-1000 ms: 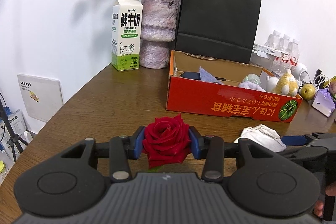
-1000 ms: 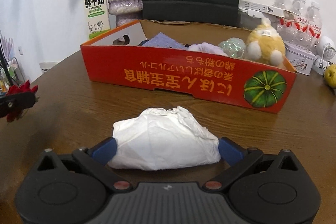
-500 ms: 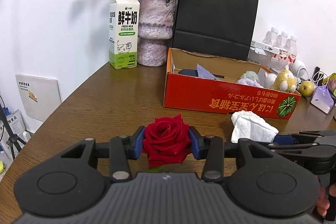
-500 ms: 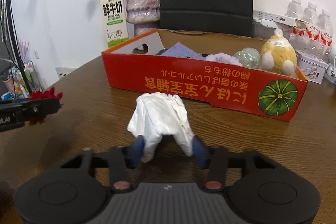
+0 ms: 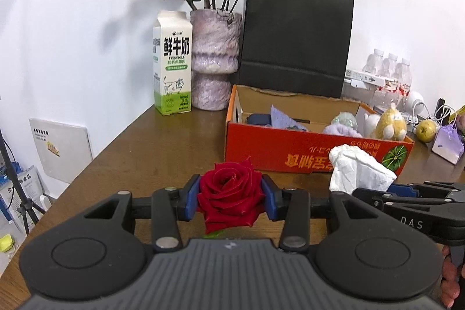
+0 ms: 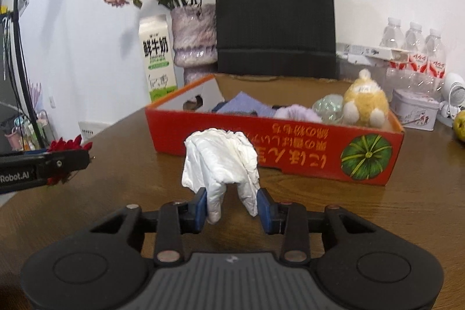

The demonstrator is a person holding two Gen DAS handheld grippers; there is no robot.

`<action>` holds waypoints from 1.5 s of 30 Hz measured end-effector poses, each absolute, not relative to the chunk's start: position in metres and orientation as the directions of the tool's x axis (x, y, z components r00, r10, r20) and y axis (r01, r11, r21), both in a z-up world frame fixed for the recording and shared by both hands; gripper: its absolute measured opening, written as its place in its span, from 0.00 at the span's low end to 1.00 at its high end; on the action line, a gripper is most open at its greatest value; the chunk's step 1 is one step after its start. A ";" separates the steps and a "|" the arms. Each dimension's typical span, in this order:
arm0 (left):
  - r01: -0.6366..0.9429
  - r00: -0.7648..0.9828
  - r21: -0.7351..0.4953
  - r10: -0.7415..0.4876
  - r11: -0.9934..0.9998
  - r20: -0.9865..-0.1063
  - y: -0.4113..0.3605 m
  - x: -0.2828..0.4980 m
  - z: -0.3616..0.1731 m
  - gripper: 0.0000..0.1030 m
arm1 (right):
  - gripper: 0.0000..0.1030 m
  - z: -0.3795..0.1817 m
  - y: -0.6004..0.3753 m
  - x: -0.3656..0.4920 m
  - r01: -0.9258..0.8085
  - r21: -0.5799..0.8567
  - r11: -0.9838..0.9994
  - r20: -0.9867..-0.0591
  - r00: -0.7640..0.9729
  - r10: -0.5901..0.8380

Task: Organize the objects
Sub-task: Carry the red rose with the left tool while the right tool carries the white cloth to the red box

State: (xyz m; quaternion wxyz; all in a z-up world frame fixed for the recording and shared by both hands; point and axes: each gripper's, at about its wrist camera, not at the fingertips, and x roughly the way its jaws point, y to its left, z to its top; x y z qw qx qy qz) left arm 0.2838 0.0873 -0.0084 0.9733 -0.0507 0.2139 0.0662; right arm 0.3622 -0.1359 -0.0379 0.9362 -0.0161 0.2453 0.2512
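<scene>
Objects for sorting are in both our tools, and the orange cardboard box (image 6: 290, 161), the largest piece in play, sits on the wooden table (image 5: 151, 147) at about one o'clock from the left camera and twelve o'clock from the right one. It already holds a yellow plush toy (image 6: 364, 103), a purple cloth and a few smaller items.

Our right gripper (image 6: 232, 208) is clenched on the crumpled white tissue (image 6: 221, 161), which hangs raised above the tabletop, just short of the box's near wall.

Our left gripper (image 5: 231, 199) is clamped on the red rose (image 5: 231, 193), squeezing the bloom from both sides, with the vase of dried flowers (image 5: 215, 60) far off at eleven o'clock.

We judge this to be the carrying step, both grasps made and nothing yet delivered. Next, the tissue needs lifting clear over the box's near wall before we let go. The rose wants a gentle grip, since petals bruise easily.
</scene>
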 end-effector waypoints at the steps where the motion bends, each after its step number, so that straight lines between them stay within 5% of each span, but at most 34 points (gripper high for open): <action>1: -0.150 0.900 -0.072 0.106 0.986 -0.424 0.086 0.285 -0.007 0.43 | 0.34 -0.036 -0.137 0.362 -0.477 0.096 0.874 -0.458 0.758 0.464; 23: -0.163 0.949 -0.174 0.106 0.971 -0.296 0.045 0.362 0.044 0.43 | 0.34 0.016 -0.150 0.398 -0.417 0.076 0.906 -0.234 0.876 0.423; 45: -0.141 0.950 -0.148 0.092 0.979 -0.298 0.033 0.465 0.036 0.43 | 0.34 0.005 -0.138 0.490 -0.380 0.026 0.924 -0.246 0.894 0.375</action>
